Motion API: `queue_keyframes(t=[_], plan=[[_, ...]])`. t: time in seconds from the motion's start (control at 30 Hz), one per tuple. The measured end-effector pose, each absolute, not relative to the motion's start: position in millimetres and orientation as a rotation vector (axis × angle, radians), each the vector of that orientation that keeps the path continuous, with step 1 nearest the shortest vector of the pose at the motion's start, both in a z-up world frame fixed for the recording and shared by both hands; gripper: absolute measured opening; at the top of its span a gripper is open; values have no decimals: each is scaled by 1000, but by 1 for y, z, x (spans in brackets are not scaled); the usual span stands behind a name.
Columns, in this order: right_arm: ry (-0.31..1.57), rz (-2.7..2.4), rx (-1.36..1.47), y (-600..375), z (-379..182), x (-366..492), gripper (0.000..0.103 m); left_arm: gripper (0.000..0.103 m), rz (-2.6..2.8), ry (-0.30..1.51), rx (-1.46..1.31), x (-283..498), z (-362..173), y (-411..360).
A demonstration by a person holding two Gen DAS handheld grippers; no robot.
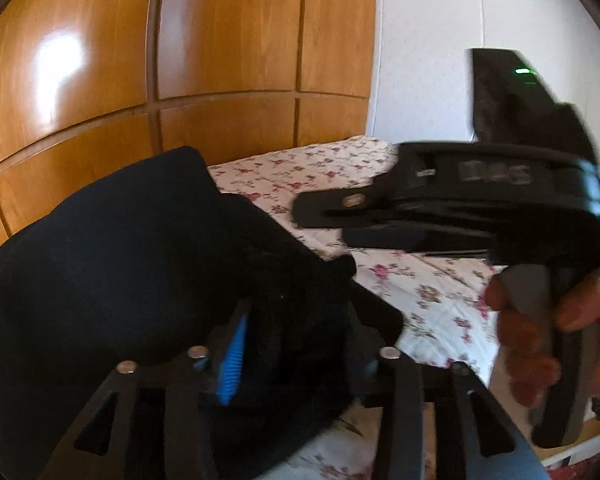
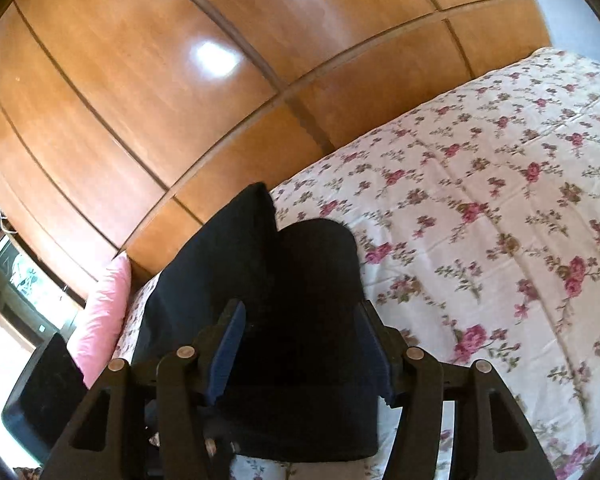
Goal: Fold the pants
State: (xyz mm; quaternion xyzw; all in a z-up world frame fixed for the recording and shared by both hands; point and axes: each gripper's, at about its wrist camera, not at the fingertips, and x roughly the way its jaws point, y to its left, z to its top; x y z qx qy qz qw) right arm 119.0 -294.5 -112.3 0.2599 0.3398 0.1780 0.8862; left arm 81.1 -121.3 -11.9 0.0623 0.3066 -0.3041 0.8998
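Observation:
Black pants (image 1: 112,264) lie bunched in a folded pile on the flowered bedspread (image 1: 432,296), near the bed's edge by the wardrobe. My left gripper (image 1: 300,340) stands open around the near part of the pile; cloth lies between its blue left pad and the right finger, and the pad's face shows free. In the right wrist view the pants (image 2: 300,320) fill the gap of my right gripper (image 2: 304,348), whose pads stand apart from the cloth, open. From the left wrist view the right gripper (image 1: 324,222) hovers just right of the pile, held by a hand (image 1: 540,320).
A glossy wooden wardrobe (image 2: 160,100) stands close behind the bed. A pink pillow (image 2: 104,312) lies at the bed's left end, with a black glossy block (image 2: 40,392) in front of it. The bedspread (image 2: 480,200) stretches bare to the right. A white wall (image 1: 460,60) rises behind.

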Motion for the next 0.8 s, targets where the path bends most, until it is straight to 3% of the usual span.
queue_keyframes(t=[0.3, 0.47, 0.73, 0.8], plan=[[710, 439, 482, -273, -112, 123, 60, 51, -680, 494, 155, 28, 5, -82], [746, 435, 451, -262, -113, 154, 63, 51, -533, 420, 8, 45, 30, -36], [825, 543, 547, -242, -127, 180, 65, 54, -208, 585, -138, 87, -5, 40], [810, 523, 505, -236, -128, 174, 51, 54, -200, 591, -158, 82, -12, 51]])
